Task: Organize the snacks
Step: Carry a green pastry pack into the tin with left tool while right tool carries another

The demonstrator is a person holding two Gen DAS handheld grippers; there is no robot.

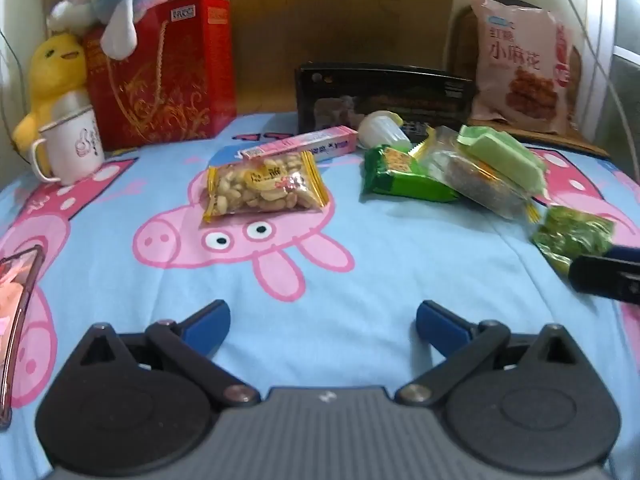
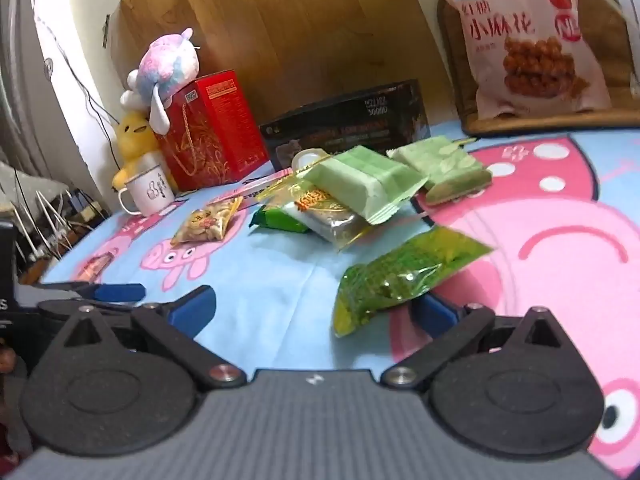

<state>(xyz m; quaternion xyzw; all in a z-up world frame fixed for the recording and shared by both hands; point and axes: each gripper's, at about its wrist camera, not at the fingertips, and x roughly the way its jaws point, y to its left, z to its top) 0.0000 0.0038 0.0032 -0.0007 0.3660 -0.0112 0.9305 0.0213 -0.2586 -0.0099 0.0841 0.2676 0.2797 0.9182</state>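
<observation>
A peanut packet (image 1: 264,186) lies on the pig-print sheet, ahead of my open, empty left gripper (image 1: 322,330); it also shows in the right wrist view (image 2: 206,226). To its right is a pile: a dark green packet (image 1: 400,174), a clear seed bar (image 1: 476,178) and a pale green packet (image 1: 504,156). A shiny green packet (image 2: 404,276) lies just ahead of my right gripper (image 2: 316,312), which is open, with its right finger tucked under the packet's near edge. A pink box (image 1: 304,146) and a white jelly cup (image 1: 382,128) lie behind.
A red gift bag (image 1: 164,76) with plush toys, a white mug (image 1: 72,146) and a black box (image 1: 384,96) stand along the back. A large pink snack bag (image 1: 520,68) leans at the back right. A phone (image 1: 16,312) lies at the left edge.
</observation>
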